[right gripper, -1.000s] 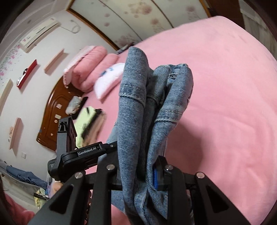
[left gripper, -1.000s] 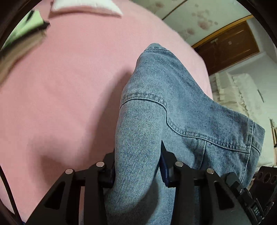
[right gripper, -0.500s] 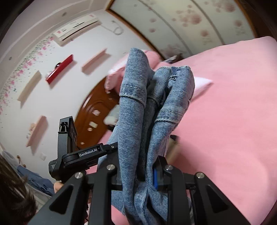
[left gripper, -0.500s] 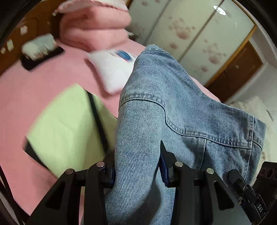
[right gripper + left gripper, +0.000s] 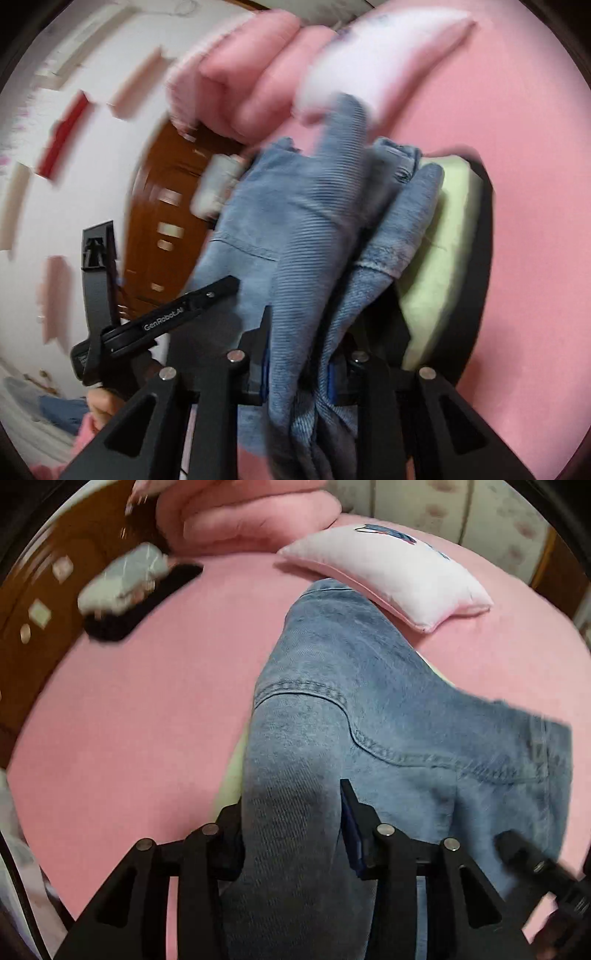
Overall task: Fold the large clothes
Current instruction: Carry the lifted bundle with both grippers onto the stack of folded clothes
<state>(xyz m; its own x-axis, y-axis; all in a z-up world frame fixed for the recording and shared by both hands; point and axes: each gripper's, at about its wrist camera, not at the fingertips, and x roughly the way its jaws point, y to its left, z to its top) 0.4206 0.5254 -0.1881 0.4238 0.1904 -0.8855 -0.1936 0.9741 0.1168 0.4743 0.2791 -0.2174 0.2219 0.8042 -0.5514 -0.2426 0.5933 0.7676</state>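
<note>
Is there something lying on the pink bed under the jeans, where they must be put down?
Yes. A light green folded item lies on the pink bed directly beneath the jeans, which both grippers hold. The white pillow lies just beyond.

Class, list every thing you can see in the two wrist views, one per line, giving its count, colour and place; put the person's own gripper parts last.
jeans: one, blue denim, bunched, held up over the bed.
bed cover: one, pink, under everything.
small pillow: one, white-pink, beyond the jeans.
folded quilt: one, pink, at the headboard.
green garment: one, pale green with black edge, on the bed beside the jeans.
headboard: one, brown wood.
left gripper: one, black, clamped on denim.
right gripper: one, black, clamped on denim.
</note>
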